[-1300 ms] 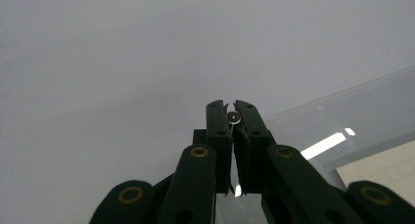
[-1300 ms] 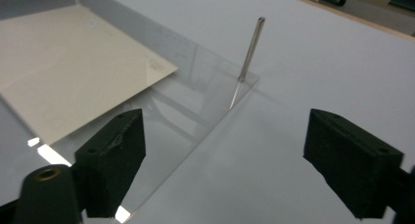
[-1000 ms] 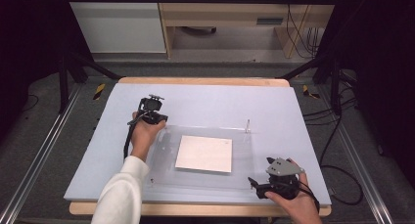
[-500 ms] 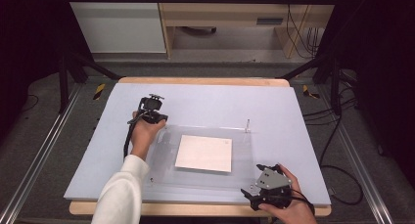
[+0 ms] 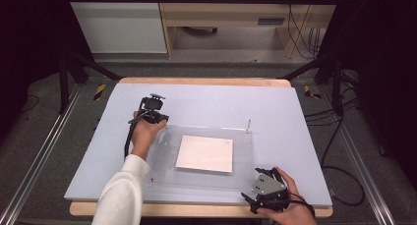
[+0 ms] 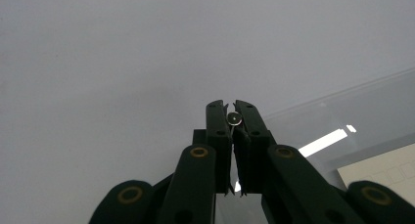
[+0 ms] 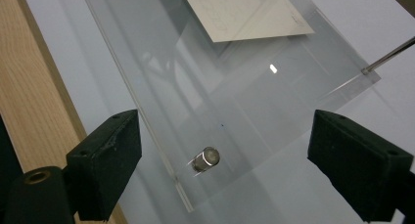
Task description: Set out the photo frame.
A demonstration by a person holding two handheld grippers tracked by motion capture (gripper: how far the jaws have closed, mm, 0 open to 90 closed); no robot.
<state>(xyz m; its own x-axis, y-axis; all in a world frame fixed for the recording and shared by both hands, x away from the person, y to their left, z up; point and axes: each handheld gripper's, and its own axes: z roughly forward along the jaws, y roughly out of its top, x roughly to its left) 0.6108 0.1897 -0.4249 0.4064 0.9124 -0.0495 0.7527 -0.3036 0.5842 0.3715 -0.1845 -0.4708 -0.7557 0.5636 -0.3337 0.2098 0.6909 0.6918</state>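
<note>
A clear acrylic plate (image 5: 167, 151) lies on the blue-grey mat with a white sheet of paper (image 5: 205, 153) under it. At the plate's far left corner, my left gripper (image 5: 153, 112) points down, its jaws shut on a small metal pin (image 6: 235, 118). My right gripper (image 5: 255, 188) sits at the plate's near right corner, open wide. Between its spread fingers (image 7: 105, 163), a short metal stud (image 7: 205, 159) sits in that corner of the plate (image 7: 235, 97). A thin metal pin (image 5: 249, 124) stands upright at the far right corner.
The blue-grey mat (image 5: 221, 99) covers a wooden table whose edge (image 7: 34, 101) runs close beside my right gripper. Black frame posts and cables stand around the table on both sides.
My right gripper has drawn back toward the table's near edge and swung left to face the plate's near right corner. The left gripper has stayed put.
</note>
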